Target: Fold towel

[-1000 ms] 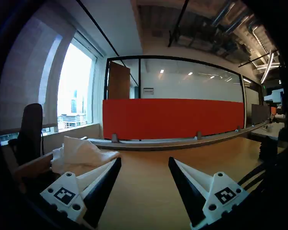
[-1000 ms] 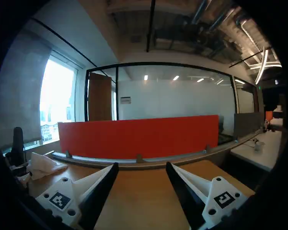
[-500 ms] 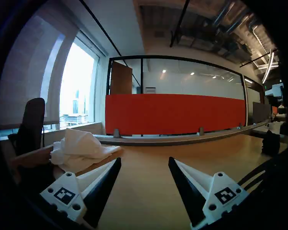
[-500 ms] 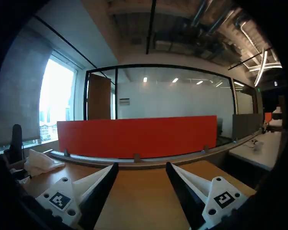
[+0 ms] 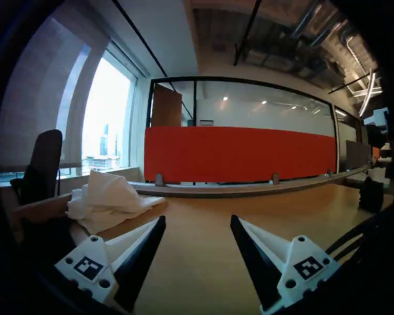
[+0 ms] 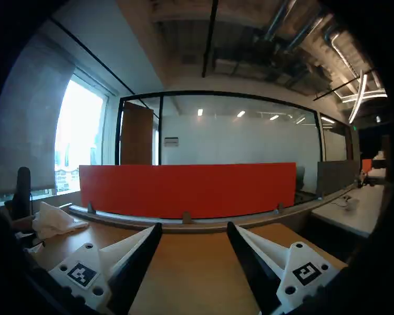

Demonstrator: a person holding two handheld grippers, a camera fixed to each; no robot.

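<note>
Over desk (image 5: 197, 268), L+R claws (image 5: 197, 217) (image 6: 194, 224) spread, empty

towel (image 5: 109, 200) | white | crumpled heap | unfolded | on wooden desk (image 5: 207, 247)

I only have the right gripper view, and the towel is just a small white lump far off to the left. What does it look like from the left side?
Observer: In the left gripper view the towel is a crumpled, unfolded heap on the wooden table.
Operator: Is the left hand-held gripper holding it?
Observer: No. The left hand-held gripper is open with nothing between its fingers. The towel lies ahead and to the left of them.
</note>
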